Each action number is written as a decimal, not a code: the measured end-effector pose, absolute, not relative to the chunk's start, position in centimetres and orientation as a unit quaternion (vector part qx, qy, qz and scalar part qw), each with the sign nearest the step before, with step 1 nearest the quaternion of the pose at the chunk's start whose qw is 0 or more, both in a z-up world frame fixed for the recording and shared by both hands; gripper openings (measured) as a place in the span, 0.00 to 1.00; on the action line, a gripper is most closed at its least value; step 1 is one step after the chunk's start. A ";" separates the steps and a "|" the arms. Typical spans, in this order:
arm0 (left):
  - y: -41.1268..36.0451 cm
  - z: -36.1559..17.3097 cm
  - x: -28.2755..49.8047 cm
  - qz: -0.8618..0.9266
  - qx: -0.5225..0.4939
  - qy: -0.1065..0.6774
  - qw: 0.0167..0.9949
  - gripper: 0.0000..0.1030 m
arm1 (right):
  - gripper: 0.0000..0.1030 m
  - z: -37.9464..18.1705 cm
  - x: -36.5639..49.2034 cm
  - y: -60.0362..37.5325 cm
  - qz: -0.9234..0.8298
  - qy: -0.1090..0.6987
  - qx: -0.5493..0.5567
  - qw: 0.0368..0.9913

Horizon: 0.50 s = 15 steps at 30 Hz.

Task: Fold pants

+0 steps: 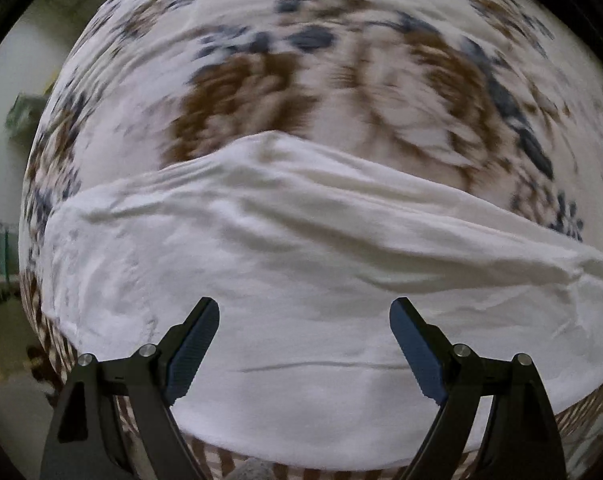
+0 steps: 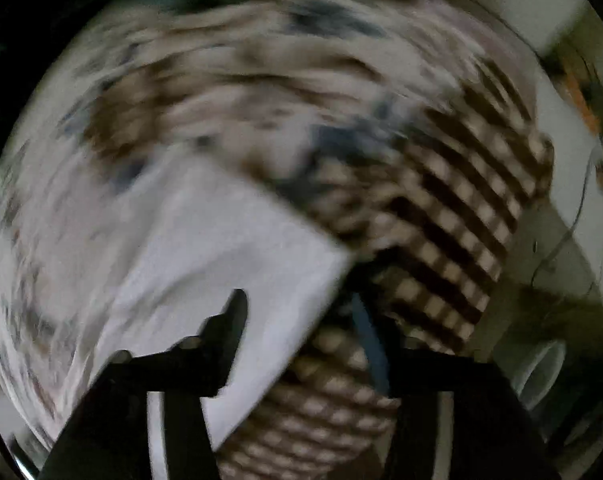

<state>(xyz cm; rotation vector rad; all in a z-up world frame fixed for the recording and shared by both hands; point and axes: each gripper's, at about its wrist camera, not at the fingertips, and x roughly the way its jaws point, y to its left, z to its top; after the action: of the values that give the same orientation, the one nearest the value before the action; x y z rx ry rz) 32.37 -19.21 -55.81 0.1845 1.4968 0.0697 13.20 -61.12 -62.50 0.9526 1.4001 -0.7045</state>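
The white pants (image 1: 301, 240) lie folded in a wide band across a floral bedspread (image 1: 261, 80). My left gripper (image 1: 305, 320) points down over the pants' near part. Its jaws stand wide open, with only flat cloth showing between the blue pads (image 1: 193, 352). The right wrist view is heavily blurred. In it a corner of the white pants (image 2: 221, 248) reaches in from the left. My right gripper (image 2: 299, 320) hangs over that cloth's right edge. Its fingers are apart and grip nothing.
A brown-and-white checked cloth (image 2: 461, 220) covers the bed's edge to the right of the pants and shows as a strip (image 1: 53, 344) at the lower left. Floor and a pale wall (image 1: 5, 160) lie beyond the bed. A white round object (image 2: 541, 368) sits on the floor.
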 end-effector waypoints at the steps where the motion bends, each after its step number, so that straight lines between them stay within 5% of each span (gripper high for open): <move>1: -18.2 -55.5 32.5 0.041 0.075 0.677 0.731 0.85 | 0.57 -62.2 15.4 -59.2 -0.260 0.620 0.413 0.614; 9: -7.5 -56.8 36.0 0.151 0.063 0.665 0.728 0.85 | 0.57 -63.1 38.5 -34.0 0.165 0.712 0.281 0.623; 15: -3.0 -59.1 38.2 0.153 0.033 0.676 0.720 0.85 | 0.57 -67.5 46.1 -20.0 0.303 0.761 0.143 0.555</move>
<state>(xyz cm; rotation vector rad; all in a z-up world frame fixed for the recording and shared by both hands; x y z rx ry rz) 38.22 -3.03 -59.10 0.0724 1.4941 0.3390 46.12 -20.00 -67.49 0.3371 1.7980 0.7145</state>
